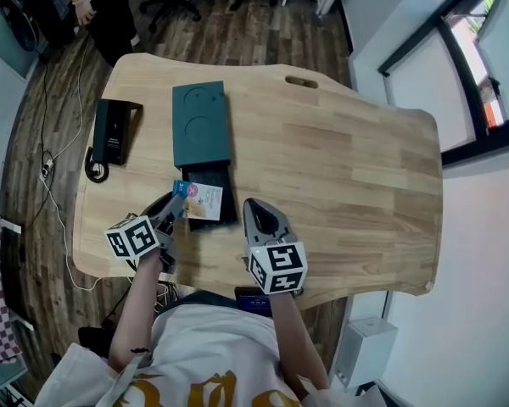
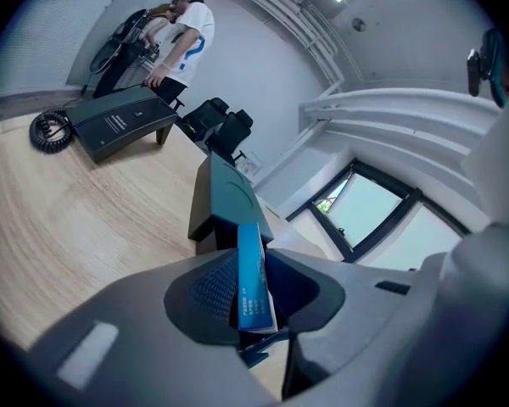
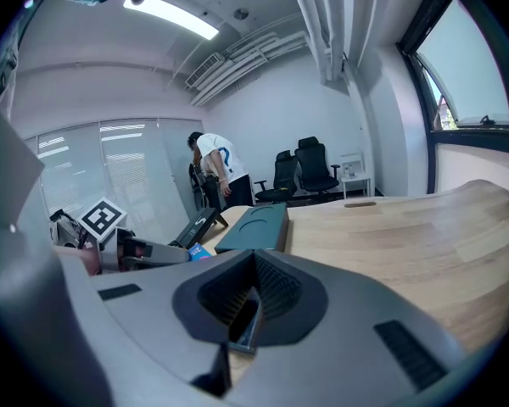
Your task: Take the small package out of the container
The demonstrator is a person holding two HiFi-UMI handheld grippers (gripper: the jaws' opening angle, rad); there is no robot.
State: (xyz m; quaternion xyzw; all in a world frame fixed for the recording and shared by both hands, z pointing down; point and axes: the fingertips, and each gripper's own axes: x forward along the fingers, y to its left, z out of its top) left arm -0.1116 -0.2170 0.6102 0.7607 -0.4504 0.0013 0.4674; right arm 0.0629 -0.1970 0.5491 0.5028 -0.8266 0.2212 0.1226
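The container (image 1: 201, 125) is a long dark teal box lying across the wooden table (image 1: 348, 168), with its dark inner tray (image 1: 216, 213) pulled out toward me. The small white and blue package (image 1: 199, 198) hangs over that tray. My left gripper (image 1: 168, 213) is shut on the package's left edge. In the left gripper view the blue package (image 2: 251, 282) stands upright between the pads, with the container (image 2: 225, 197) just beyond. My right gripper (image 1: 260, 216) rests shut to the right of the tray, with nothing in it (image 3: 253, 299).
A black device (image 1: 114, 131) with a coiled cable lies at the table's left end. There is a slot (image 1: 301, 81) near the table's far edge. A person (image 1: 93, 7) stands beyond the table's far left corner, near office chairs (image 3: 301, 170).
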